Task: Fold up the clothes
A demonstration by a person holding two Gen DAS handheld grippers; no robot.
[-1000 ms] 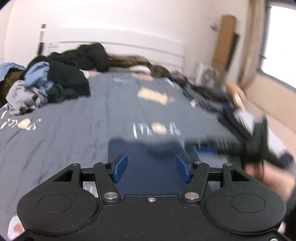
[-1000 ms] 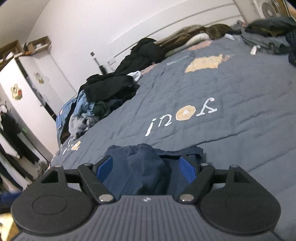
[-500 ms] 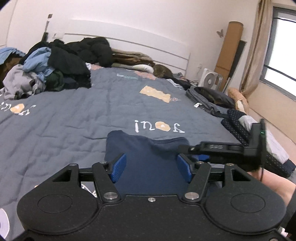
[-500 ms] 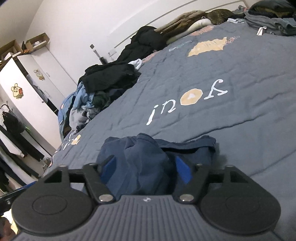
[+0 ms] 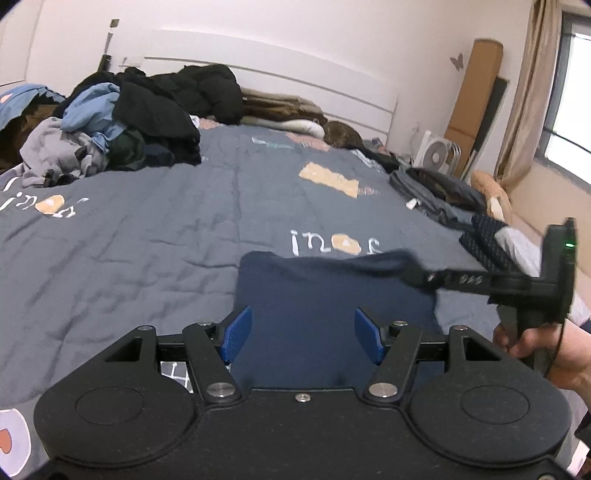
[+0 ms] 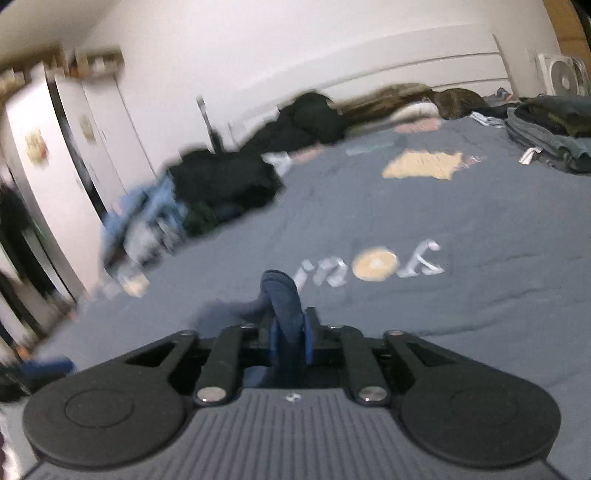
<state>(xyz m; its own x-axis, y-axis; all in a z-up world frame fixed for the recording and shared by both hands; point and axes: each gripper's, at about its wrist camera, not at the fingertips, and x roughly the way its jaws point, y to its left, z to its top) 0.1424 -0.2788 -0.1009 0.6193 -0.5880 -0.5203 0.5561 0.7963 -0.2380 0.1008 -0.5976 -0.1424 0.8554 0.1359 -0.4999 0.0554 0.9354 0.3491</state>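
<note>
The right claw [image 6: 290, 341] is closing on a bunched edge of the navy garment [image 5: 325, 306], which lies on the grey bedspread [image 5: 147, 240]. The left claw [image 5: 301, 336] hangs half open over it, empty. The cloth looks light and limp, so corners seem the best hold.

**A:** so what's the room like?

**B:** plain white walls [image 5: 295, 33], white slatted headboard [image 5: 280, 92], big bed under a grey-blue quilted cover [image 5: 147, 229] with "you" lettering. Beige curtain [image 5: 532, 96] beside a bright window [image 5: 576, 110], white box fan [image 5: 437, 153], tall cardboard box [image 5: 476, 88].

**A:** storage?

**B:** white wardrobe [image 6: 55, 155], stickers on the doors.
</note>
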